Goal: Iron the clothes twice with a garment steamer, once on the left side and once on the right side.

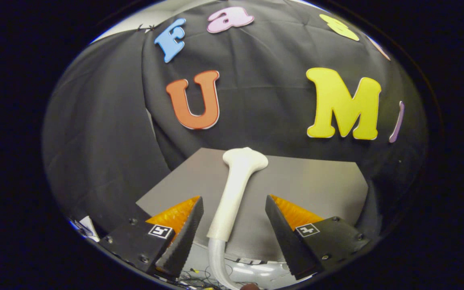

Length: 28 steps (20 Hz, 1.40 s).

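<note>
A white garment steamer [236, 189] lies on a grey tabletop [316, 185], its wide head [245, 159] pointing away from me toward the black cloth wall. Its handle runs back between my fingers, and a pale hose [216, 257] curves down from the handle's near end. My gripper [234, 199] is open, one finger on each side of the handle, with a gap on both sides and neither finger touching it. I see no garment on the table around the steamer.
The black cloth wall [95, 141] hangs close behind and to the left of the table. Below the table's near edge lie a pale rounded object [256, 274] and some thin cables [195, 278].
</note>
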{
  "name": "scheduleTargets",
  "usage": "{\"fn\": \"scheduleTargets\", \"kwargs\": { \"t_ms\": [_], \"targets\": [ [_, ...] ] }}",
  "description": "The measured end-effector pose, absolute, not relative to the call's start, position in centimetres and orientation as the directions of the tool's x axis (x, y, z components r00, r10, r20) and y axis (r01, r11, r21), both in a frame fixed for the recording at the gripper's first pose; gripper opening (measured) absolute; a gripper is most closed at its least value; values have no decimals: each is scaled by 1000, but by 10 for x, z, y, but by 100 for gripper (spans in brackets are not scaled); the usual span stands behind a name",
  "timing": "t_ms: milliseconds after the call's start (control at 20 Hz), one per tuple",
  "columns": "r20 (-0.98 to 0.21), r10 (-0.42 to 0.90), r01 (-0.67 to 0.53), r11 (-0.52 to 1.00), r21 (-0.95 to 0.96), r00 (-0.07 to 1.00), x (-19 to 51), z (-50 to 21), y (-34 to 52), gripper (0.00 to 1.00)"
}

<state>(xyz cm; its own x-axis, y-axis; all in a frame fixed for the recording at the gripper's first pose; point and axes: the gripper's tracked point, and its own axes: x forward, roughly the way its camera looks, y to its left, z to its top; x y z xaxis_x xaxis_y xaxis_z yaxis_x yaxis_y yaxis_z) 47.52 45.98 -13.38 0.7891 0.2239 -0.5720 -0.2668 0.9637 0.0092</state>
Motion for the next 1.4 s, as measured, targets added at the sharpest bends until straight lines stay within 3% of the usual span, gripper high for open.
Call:
{"fn": "scheduleTargets", "kwargs": {
  "t_ms": [200, 400, 500, 650, 750, 1050, 1400],
  "targets": [
    [-649, 154, -231, 972, -36, 745, 497, -169, 462, 92],
    [-677, 136, -226, 973, -46, 724, 505, -183, 468, 79],
    [-680, 150, -229, 973, -27, 717, 500, -185, 477, 70],
    [-682, 140, -198, 980, -7, 718, 498, -184, 480, 45],
    [-690, 148, -189, 982, 17, 709, 497, -180, 480, 39],
    [-605, 178, -196, 980, 37, 776, 482, -132, 479, 30],
    [-460, 271, -256, 962, 96, 846, 425, -46, 456, 29]
  ]
}}
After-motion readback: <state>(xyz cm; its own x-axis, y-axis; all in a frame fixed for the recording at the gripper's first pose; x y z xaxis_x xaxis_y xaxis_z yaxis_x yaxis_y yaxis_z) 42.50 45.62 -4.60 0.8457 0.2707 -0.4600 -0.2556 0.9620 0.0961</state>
